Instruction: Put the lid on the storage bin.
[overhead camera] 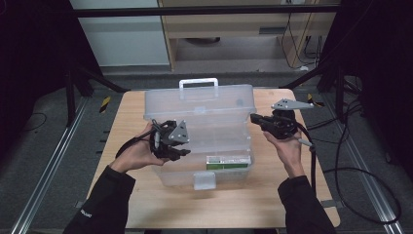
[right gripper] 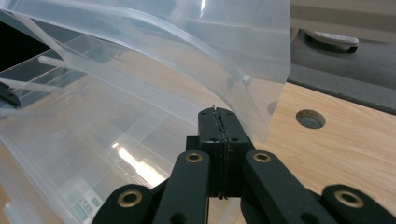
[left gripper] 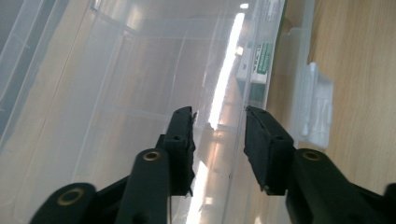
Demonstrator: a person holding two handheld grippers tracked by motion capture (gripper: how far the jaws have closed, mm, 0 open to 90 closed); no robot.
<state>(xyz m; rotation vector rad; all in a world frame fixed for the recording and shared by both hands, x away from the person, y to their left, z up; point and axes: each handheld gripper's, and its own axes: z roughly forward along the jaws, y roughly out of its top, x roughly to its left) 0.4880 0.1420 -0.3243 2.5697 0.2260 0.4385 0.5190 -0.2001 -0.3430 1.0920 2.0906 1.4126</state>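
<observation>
A clear plastic storage box (overhead camera: 168,173) stands on the wooden table (overhead camera: 292,195) with its lid (overhead camera: 199,105) raised upright at the back. A green and white label (overhead camera: 228,162) sits low on its front wall. My left gripper (overhead camera: 182,153) is at the box's left wall. In the left gripper view it (left gripper: 219,116) is open, with the bright rim of the box (left gripper: 140,70) running through the gap and the pads clear of it. My right gripper (overhead camera: 254,118) is at the box's right side, by the lid's lower corner. Its jaws (right gripper: 218,111) are shut, with nothing visible between them.
The lid carries a white handle (overhead camera: 198,83) on top, and a clear latch (overhead camera: 204,179) hangs at the box's front. A round hole (right gripper: 310,118) is set in the table to the right of the box. Black cables (overhead camera: 341,170) trail off the table's right edge.
</observation>
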